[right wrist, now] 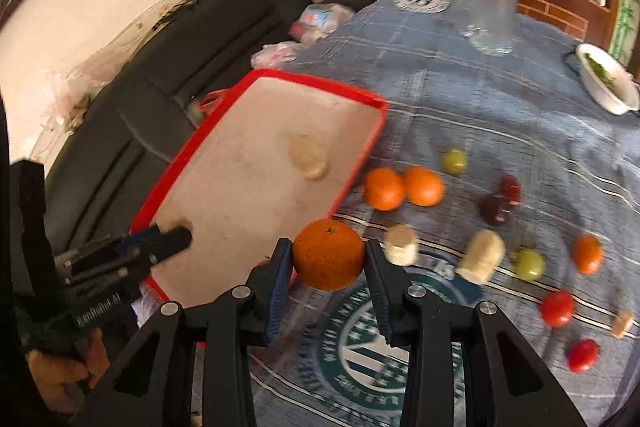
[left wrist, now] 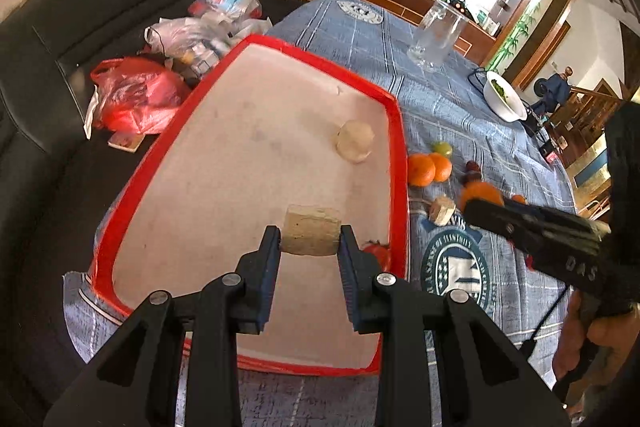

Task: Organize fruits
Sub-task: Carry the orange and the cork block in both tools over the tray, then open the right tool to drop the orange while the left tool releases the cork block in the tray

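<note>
Black left gripper (left wrist: pixel 309 241) clamps a pale tan cut fruit chunk (left wrist: pixel 311 230) over the red-rimmed white tray (left wrist: pixel 394 163); black right gripper (right wrist: pixel 327 255) pinches 1 round orange tangerine (right wrist: pixel 328 254) beside the tray

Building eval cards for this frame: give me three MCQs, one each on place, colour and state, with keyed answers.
1. Where does the pale round piece lie?
A in the tray
B on the cloth
C in the white bowl

2. What colour is the tray rim?
A blue
B red
C green

3. What does the right gripper hold?
A nothing
B a tomato
C an orange

Answers: 1 A, it sits on the tray floor. 2 B, the rim is red all round. 3 C, the orange is clamped between both fingers.
</note>
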`<control>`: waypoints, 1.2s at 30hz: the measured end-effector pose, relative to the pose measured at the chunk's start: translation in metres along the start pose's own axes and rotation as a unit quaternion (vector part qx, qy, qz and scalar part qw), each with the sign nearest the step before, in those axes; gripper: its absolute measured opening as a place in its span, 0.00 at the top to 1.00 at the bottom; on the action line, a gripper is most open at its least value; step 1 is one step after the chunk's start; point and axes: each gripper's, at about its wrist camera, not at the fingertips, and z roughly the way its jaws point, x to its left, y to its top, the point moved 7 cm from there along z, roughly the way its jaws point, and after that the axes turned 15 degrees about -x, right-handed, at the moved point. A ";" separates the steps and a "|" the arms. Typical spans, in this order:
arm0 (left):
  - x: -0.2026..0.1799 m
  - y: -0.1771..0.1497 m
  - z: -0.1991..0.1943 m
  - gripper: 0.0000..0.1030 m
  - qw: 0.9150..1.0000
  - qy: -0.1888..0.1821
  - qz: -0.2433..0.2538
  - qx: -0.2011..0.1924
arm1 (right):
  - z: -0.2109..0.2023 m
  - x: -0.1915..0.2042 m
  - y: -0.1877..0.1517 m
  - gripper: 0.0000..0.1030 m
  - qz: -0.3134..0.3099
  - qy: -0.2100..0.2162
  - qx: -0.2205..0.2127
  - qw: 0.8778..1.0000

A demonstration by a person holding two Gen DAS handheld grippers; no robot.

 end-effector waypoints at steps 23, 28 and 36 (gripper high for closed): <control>-0.013 -0.045 0.024 0.74 0.997 -0.044 0.003 0.069 | 0.085 0.037 -0.010 0.62 -0.042 0.042 0.071 0.996; -0.015 -0.044 0.026 0.74 0.996 -0.047 0.008 0.069 | 0.090 0.037 -0.012 0.62 -0.047 0.041 0.071 0.996; -0.015 -0.044 0.027 0.74 0.996 -0.047 0.006 0.070 | 0.093 0.039 -0.008 0.62 -0.046 0.040 0.070 0.996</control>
